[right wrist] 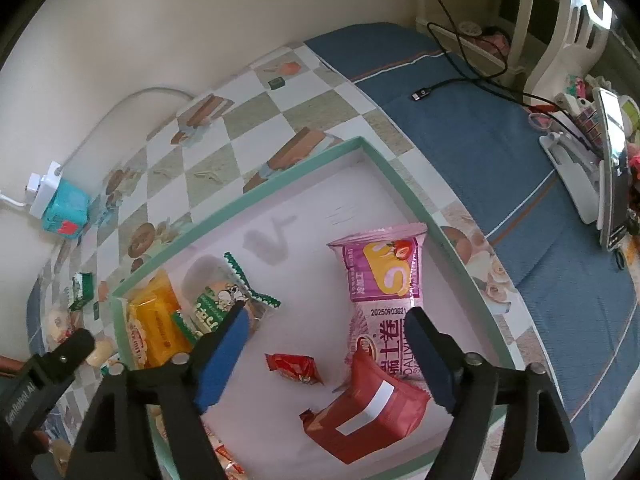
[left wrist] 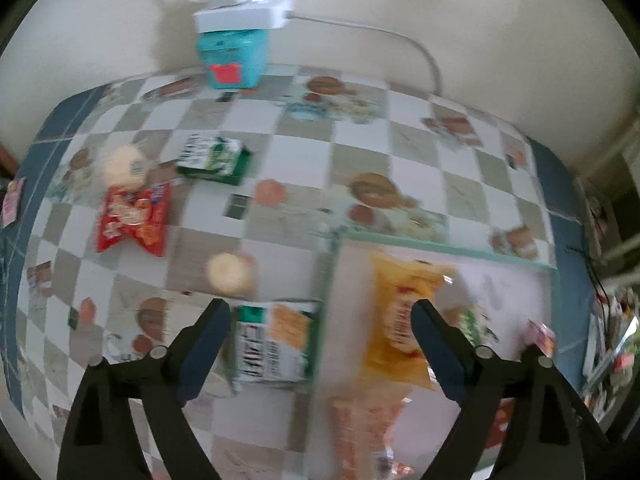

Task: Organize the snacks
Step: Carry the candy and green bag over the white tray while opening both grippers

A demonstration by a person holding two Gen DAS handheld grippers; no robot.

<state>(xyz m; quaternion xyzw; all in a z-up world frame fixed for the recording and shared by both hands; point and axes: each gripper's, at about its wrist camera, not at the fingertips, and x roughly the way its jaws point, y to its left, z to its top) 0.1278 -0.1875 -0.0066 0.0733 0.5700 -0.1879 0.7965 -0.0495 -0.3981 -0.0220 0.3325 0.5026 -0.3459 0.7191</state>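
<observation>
A shallow box with a mint-green rim [right wrist: 304, 168] lies on the checked tablecloth. Inside are a pink packet [right wrist: 384, 280], a red packet [right wrist: 368, 408], a small red sweet [right wrist: 294, 368], a green-and-white packet [right wrist: 224, 300] and a yellow packet [right wrist: 154, 328]. My right gripper [right wrist: 326, 316] hangs open over the box, above the red sweet, holding nothing. My left gripper [left wrist: 320, 312] is open above the box's left rim [left wrist: 332, 272]. A green, white and orange packet [left wrist: 276, 344] lies on the table between its fingers, untouched. This view is blurred.
On the cloth left of the box lie a red packet [left wrist: 132, 216], a green packet [left wrist: 214, 158] and two round pale snacks [left wrist: 124, 164]. A teal box under a white power strip [left wrist: 232, 60] stands by the wall. Blue cloth, a black cable [right wrist: 420, 94] and a phone stand [right wrist: 608, 160] are at the right.
</observation>
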